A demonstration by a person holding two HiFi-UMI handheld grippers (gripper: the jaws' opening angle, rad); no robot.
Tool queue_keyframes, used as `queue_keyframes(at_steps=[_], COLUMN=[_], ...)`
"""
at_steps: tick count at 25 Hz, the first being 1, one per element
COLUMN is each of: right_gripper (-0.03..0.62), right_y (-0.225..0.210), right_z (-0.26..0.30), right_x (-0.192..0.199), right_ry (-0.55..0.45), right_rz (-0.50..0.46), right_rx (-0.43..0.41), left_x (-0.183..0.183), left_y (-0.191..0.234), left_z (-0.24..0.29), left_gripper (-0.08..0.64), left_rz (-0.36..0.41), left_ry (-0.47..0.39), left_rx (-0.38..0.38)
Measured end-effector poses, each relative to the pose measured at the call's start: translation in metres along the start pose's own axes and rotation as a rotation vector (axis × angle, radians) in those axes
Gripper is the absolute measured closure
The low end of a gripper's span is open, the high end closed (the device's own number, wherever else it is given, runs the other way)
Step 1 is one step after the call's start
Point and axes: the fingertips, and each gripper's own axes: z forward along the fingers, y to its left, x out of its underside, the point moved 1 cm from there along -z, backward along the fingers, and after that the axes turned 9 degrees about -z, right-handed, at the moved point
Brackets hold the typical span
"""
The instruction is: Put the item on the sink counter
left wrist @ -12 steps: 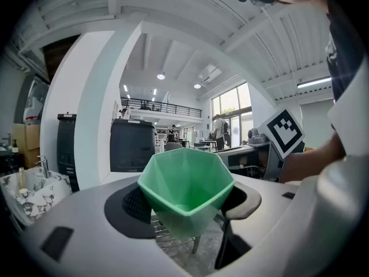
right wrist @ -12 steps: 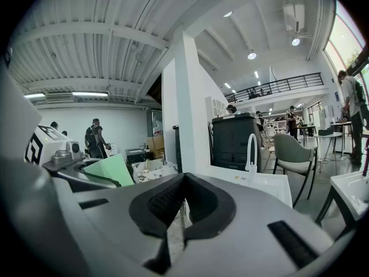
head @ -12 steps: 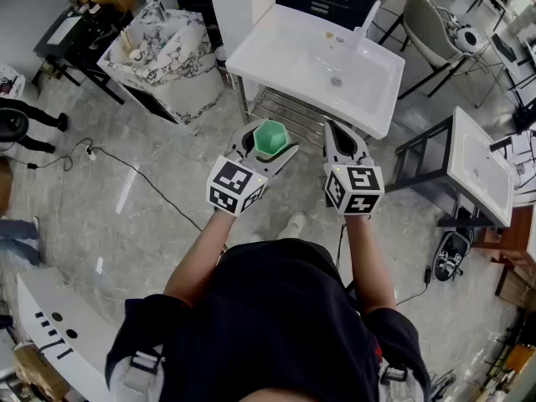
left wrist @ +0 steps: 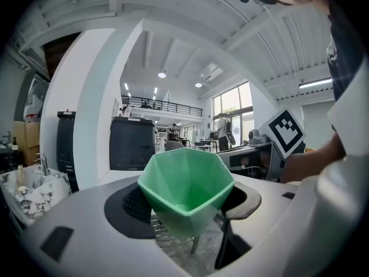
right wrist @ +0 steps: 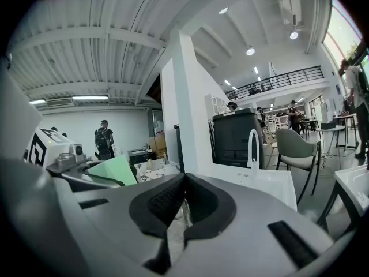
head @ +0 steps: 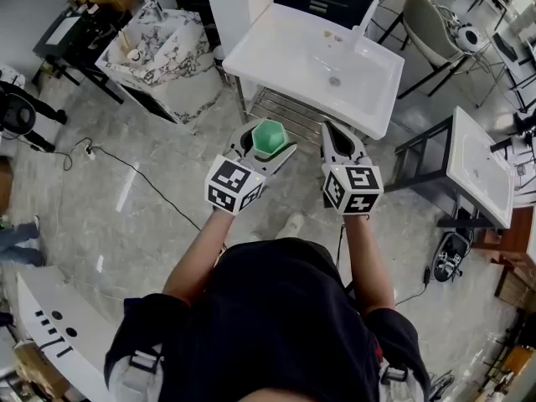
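Sink counter (head: 285, 44): white, beyond both grippers.
Left gripper (head: 268, 143): clamped on green faceted cup (left wrist: 185, 180), base hidden between pads.
Right gripper (right wrist: 183, 205): jaws together, empty.

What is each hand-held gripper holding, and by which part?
The left hand-held gripper pinches a green faceted cup by its two opposite sides. The right hand-held gripper is shut and holds nothing.

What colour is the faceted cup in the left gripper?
Green, a plain light shade, on the cup; the left gripper view shows it best.
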Motion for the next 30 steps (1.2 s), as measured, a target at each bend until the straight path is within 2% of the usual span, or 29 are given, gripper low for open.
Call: queue_keyframes(at_steps=[8, 21, 30], right_gripper=[0.558, 0.558, 0.558], right_y=[-0.02, -0.077, -0.095], right_z=[0.012, 0.037, 0.054], right_x=[0.003, 0.021, 0.028], right_ry=[0.005, 0.028, 0.034], right_rz=[0.001, 0.018, 0.029], right_rx=[-0.042, -0.088, -0.117], left_x=[-0.003, -0.004, -0.001], left_y=[0.002, 0.007, 0.013], left_z=[0.023, 0.077, 0.099], left_gripper=[0.244, 0.244, 0.244], left_rz=[-0.007, -0.033, -0.04], left_ry=[0.007, 0.011, 0.023], left_rx=[-0.034, -0.082, -0.106])
